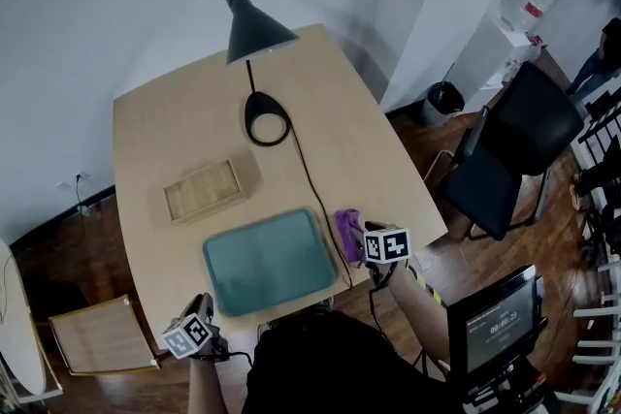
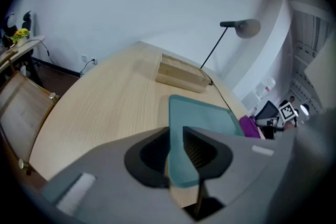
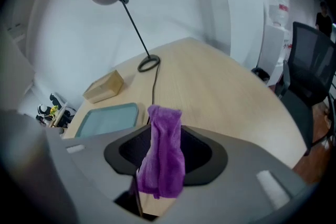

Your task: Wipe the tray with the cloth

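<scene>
Left tongs (image 2: 176, 139) nearest, at the bench's near edge: closed on the near-left corner of the tray (image 1: 270, 259), teal rim pinched in a narrow gap. Right tongs (image 3: 165, 132) spread wide, purple cloth (image 3: 164, 157) bunched upright between them. Pads are not pressing it as far as I can see, so no grip. Cloth sits on the bench (image 1: 175, 141) just right of the tray, not on it. Tray lies near the front edge, bare, nothing in it. Black cord (image 1: 315, 194) runs down between tray and cloth, just beside the tray's right rim. Behind the tray and apart from it, wooden box (image 1: 203, 191). Further back, lamp (image 1: 254, 32), ring base on the bench, shade toward the wall. Off the bench: black office chair (image 1: 514, 150) to the right, wooden chair (image 1: 102, 334) to the left, screen (image 1: 500, 320) at lower right.

Risks, my read: wiping not begun. Cloth is unpinched, so the right tongs may come away without it or shove it off the near edge. Cloth has to cross the cord to reach the tray, and a snag would tug the lamp. Left hold is on one corner only, so a hard wipe could swing the tray.

Count: tongs 2, tray 1, cloth 1, cord 1, box 1, lamp 1, chairs 2, screen 1.
</scene>
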`<state>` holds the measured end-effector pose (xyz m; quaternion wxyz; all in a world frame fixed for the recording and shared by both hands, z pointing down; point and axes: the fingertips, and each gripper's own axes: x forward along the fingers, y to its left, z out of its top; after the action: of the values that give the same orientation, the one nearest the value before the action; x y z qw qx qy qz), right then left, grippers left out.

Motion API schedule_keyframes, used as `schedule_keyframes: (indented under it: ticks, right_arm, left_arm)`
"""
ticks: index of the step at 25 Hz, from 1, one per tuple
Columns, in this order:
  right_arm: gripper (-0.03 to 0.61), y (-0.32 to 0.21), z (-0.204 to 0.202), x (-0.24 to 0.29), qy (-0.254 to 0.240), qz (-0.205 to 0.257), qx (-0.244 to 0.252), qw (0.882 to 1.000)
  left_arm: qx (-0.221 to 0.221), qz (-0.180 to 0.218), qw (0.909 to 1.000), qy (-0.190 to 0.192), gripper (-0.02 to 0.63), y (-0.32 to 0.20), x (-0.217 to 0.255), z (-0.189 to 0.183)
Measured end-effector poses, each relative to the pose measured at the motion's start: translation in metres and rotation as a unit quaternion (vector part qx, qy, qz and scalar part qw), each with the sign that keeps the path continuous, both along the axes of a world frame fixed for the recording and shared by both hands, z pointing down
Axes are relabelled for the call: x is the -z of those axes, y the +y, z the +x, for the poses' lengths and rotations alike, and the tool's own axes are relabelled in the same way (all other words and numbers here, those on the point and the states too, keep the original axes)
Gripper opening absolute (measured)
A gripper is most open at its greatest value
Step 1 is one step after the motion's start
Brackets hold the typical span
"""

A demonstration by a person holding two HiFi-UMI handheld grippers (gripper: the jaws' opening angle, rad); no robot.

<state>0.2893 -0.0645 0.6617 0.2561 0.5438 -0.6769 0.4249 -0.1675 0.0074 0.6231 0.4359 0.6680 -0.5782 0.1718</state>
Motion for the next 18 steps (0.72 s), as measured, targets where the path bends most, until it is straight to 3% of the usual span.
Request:
schedule_keyframes:
  ticks: [2,5,9,13,18]
  right_arm:
    - [0.176,-0.001,0.015,0.038,0.029,0.062,-0.011,0.998]
    - [0.169,0.0,0.034,0.099,0.068,0.164,-0.023,0.984]
    - [0.123,0.008,0.011,0.17,0.025,0.274,-0.004,0.961]
    - [0.085,0.037,-0.036,0.192,-0.031,0.31,0.019,0.95]
    - [0.052,0.101,-0.087,0.188,-0.051,0.3,0.046,0.952]
  left_arm:
    - [0.016,0.032,0.9993,-0.014,0.103,-0.002,0.022,-0.006]
    - [0.01,0.074,0.9963,-0.043,0.103,-0.001,0.054,-0.005]
    - [-0.036,0.133,0.9885,-0.063,0.103,-0.003,0.098,0.019]
    - [-0.074,0.189,0.9782,-0.043,0.101,0.002,0.127,0.048]
    - [-0.131,0.24,0.9619,-0.003,0.101,0.048,0.147,0.093]
